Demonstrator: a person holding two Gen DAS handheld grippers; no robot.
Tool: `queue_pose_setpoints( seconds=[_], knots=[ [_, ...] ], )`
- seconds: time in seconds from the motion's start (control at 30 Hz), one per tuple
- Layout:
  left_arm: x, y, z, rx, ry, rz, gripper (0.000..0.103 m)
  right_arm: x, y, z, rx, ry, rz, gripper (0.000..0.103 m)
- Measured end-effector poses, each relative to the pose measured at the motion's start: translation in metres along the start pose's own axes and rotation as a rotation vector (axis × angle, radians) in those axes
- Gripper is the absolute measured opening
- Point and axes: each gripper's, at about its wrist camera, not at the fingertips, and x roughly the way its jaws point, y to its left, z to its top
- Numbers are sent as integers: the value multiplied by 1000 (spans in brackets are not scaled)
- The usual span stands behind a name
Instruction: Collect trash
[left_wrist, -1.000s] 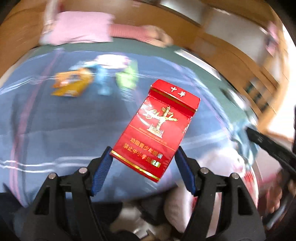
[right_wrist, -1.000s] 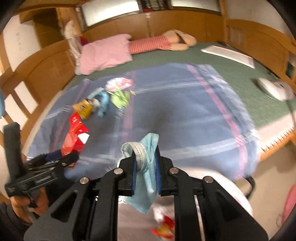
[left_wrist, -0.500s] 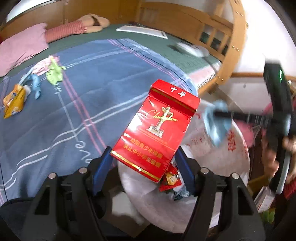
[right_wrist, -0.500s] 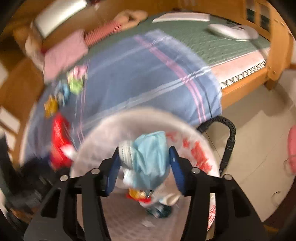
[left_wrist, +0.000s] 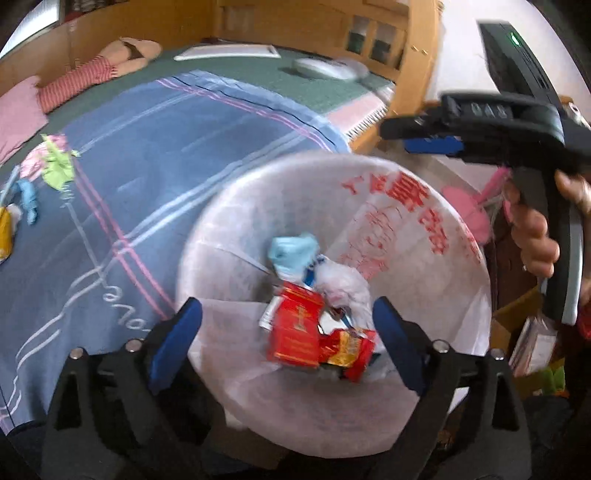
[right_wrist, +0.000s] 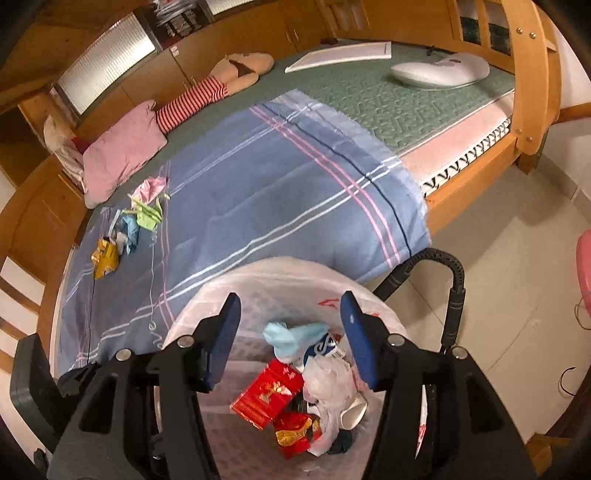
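Two grippers hang over the lined trash bin (right_wrist: 258, 284), both with jaws opening and nothing between the fingers: the left gripper (left_wrist: 288, 347) is spread wide, the right gripper (right_wrist: 290, 341) about half apart. Seen through the gap of each, the red carton (right_wrist: 266, 395) and the pale blue face mask (right_wrist: 291, 336) lie loose on the heap inside the bin, the mask at 12 o'clock from the carton, a red-and-gold wrapper (right_wrist: 293, 434) at 6 o'clock, and crumpled white plastic (right_wrist: 325, 384) at 3 o'clock. Both pieces thus appear delivered. Work remains on the blue plaid sheet (right_wrist: 277, 206) of the bed (right_wrist: 388, 103): at 10 o'clock from the bin, well apart from it, lie a yellow packet (right_wrist: 105, 256), a blue scrap (right_wrist: 130, 232), a green paper (right_wrist: 147, 216) and a pink wrapper (right_wrist: 149, 186), clustered near the pink pillow (right_wrist: 122, 147). Judged from this, the task is roughly half done. Both grippers tilt steeply downward over the bin mouth; in the left wrist view the right gripper enters from 2 o'clock, held by a hand (left_wrist: 535, 240) on its handle.
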Motion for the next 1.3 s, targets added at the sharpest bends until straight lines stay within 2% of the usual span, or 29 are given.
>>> queue_pose_setpoints(
  seconds=[0.1,0.17,0.2,0.23,0.27,0.3,0.37,0.43,0.47,0.53,0.67,0.73,0.8,0.87,0.9,0.93,1.0,1.03,1.1,1.23,1.3],
  knots=[
    [-10,32,5,-108,-45,97,95,0,5,1,-10,-10,2,55],
    [-18,74,8,-242,-60,209,95,3,9,3,-24,-7,3,55],
    [-20,94,9,-306,-50,266,90,5,12,4,-31,-6,1,55],
    [-23,122,10,-383,-37,325,76,7,14,4,-35,-4,1,55],
    [-26,150,11,-460,-29,367,70,10,17,5,-36,-1,7,55],
    [-29,171,12,-516,-29,385,67,13,19,6,-34,2,13,55],
    [-36,230,15,-716,-44,440,69,17,24,5,-31,9,22,55],
    [-41,282,18,-916,-80,464,81,20,28,5,-33,19,30,55],
    [-41,308,21,-1004,-115,460,84,20,29,4,-34,20,30,55],
    [-38,345,26,-1111,-166,443,91,20,31,5,-41,16,16,55],
    [-15,407,22,-1298,-196,448,95,18,27,11,-46,2,-22,55],
    [0,427,10,-1380,-193,394,95,19,26,13,-54,-3,-41,55],
    [12,435,3,-1423,-161,368,95,25,27,19,-57,1,-52,55],
    [8,434,11,-1348,-182,395,72,34,32,26,-56,11,-49,55],
    [8,434,13,-1307,-182,377,36,40,38,32,-62,15,-37,55],
    [11,434,12,-1285,-145,337,12,45,46,38,-71,15,-23,55],
    [9,430,-3,-1356,-140,298,10,57,73,50,-113,17,26,55],
    [5,427,-15,-1415,-153,251,8,62,84,54,-131,17,44,55],
    [-6,413,-32,-1465,-161,190,6,76,117,68,-190,17,89,55],
    [-34,375,-52,-1462,-181,209,6,120,196,91,-327,4,150,56],
    [-42,353,-62,-1452,-193,228,6,148,232,102,-356,34,208,67]
  ],
)
